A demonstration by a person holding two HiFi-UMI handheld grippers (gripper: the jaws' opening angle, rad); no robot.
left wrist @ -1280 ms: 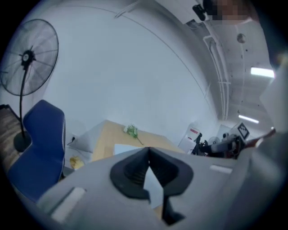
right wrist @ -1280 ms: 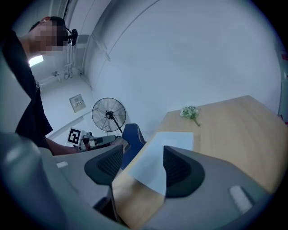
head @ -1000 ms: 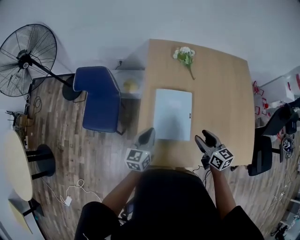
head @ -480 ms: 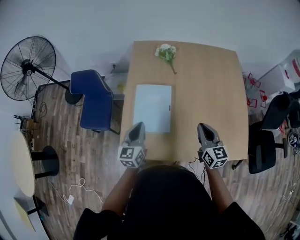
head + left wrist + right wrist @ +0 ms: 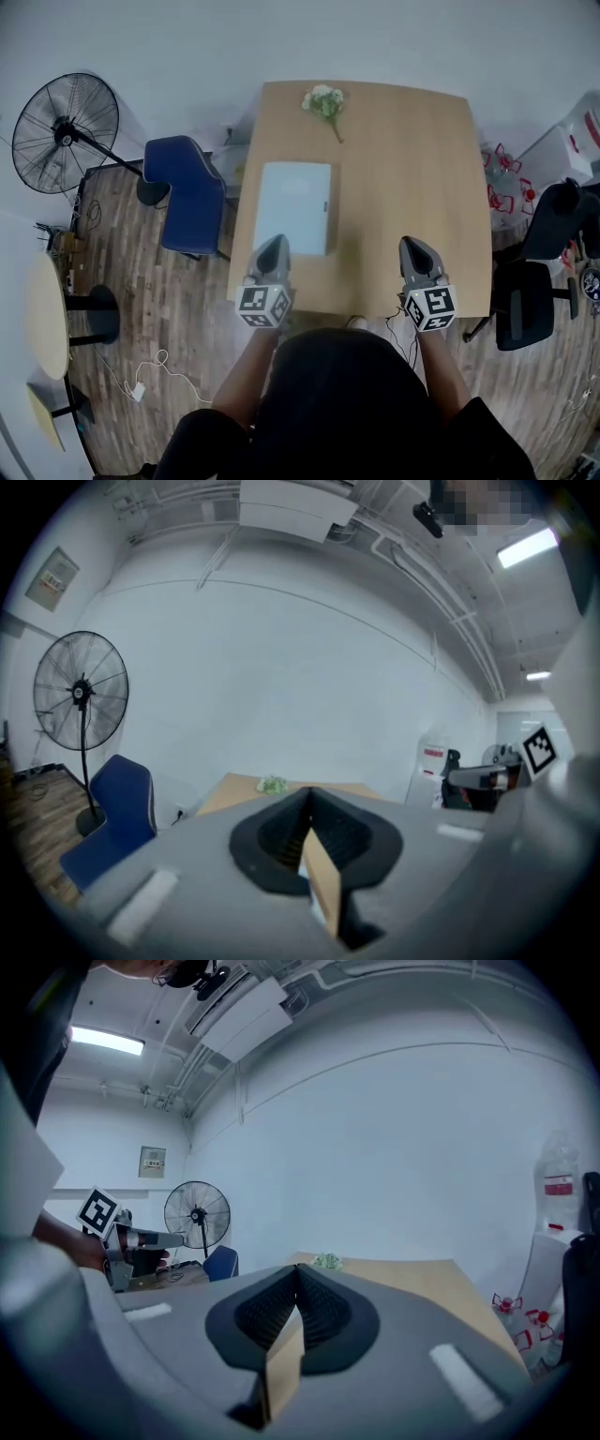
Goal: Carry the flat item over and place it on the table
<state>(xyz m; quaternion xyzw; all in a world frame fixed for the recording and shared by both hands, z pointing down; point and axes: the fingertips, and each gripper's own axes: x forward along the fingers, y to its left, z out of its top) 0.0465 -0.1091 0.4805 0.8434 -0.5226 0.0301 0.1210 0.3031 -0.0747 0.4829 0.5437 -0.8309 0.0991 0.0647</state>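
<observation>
1. The pale flat item [image 5: 294, 207] is lying flat on the wooden table [image 5: 403, 169], toward its left side. A small bunch of flowers [image 5: 322, 101] is sitting beyond it near the far edge.
2. The left gripper [image 5: 273, 244] is pointing at the item's near edge, its jaws pressing together with nothing between them.
3. The right gripper [image 5: 415, 247] is pointing over the table's near right part, well apart from the item, its jaws likewise meeting on nothing.
4. A blue chair [image 5: 192, 192] is standing just left of the table, with a floor fan [image 5: 61, 131] further left.
</observation>
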